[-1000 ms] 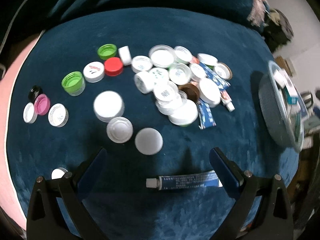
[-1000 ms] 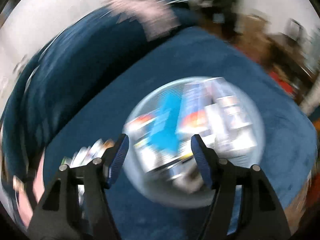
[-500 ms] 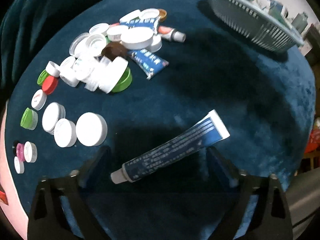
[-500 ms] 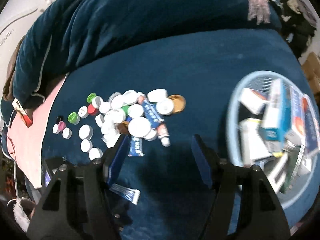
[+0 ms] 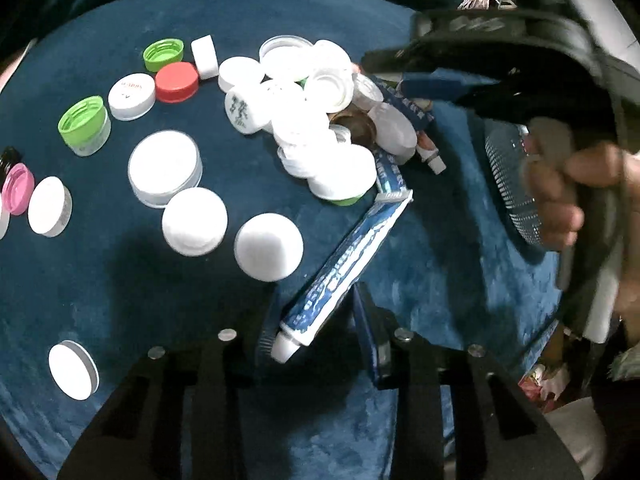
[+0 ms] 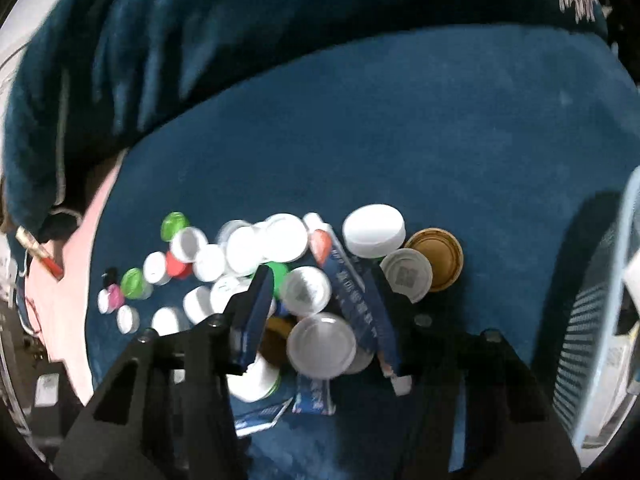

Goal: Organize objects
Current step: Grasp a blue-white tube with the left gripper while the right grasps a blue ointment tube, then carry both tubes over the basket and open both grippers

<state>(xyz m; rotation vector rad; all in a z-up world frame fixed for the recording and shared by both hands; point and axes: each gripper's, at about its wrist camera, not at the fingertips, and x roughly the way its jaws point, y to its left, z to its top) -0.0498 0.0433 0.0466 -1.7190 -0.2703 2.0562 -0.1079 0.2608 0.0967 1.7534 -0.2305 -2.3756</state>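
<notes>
1. Left wrist view: the left gripper [image 5: 316, 324] has just been closing its jaws, and the cap end of a blue-and-white toothpaste tube [image 5: 348, 264] sits between the blue pads; they appear to press on it.
2. The tube is long and flat, with a white cap near the pads and a crimped tail that points up and right toward the pile of caps [image 5: 320, 128]. It lies on the dark blue cloth [image 5: 120, 280].
3. Just left of the tube lie three big white lids [image 5: 268, 246] in a slanting row, and one single white lid [image 5: 74, 368] lies apart at the lower left.
4. Farther away are green caps [image 5: 85, 124], a red cap [image 5: 177, 81] and a pink cap [image 5: 17, 187].
5. Right wrist view: the right gripper [image 6: 320, 308] has just been closing its jaws over the pile. White caps and another blue tube [image 6: 352, 296] are between the fingers; I cannot tell if the pads press on anything.
6. A mesh basket [image 6: 592, 320] stands at the right edge, and a person's hand [image 5: 580, 196] covers part of it in the left view.
</notes>
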